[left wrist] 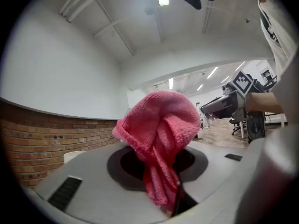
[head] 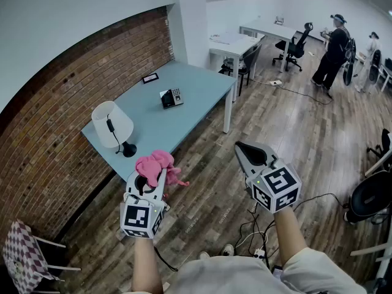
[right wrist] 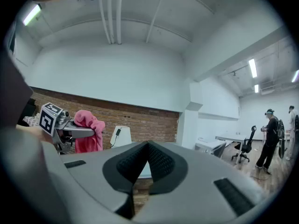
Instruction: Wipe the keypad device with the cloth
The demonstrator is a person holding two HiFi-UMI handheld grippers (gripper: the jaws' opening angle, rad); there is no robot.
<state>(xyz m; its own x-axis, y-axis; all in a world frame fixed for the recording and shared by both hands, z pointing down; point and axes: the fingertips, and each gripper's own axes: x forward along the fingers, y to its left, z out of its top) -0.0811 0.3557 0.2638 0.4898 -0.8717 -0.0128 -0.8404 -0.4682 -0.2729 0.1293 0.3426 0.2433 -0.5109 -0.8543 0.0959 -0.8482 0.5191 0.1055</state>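
Short of the table: a person stands on the wood floor with both grippers raised, neither of them over the tabletop.
Left gripper: the jaws are clamped on a pink cloth, which bunches above the tips and trails down; it hovers just off the table's near end.
Right gripper: the jaws are pressed together with nothing between them, off the table's near right side.
Keypad device: it lies flat near the middle of the table, well apart from the cloth and both grippers.
Lamp: white-shaded, it stands at the table's near end, beside the path to the device.
Progress: the cloth is in hand, but wiping does not appear to have begun. What remains is to bring the cloth across the table and rub it over the device.
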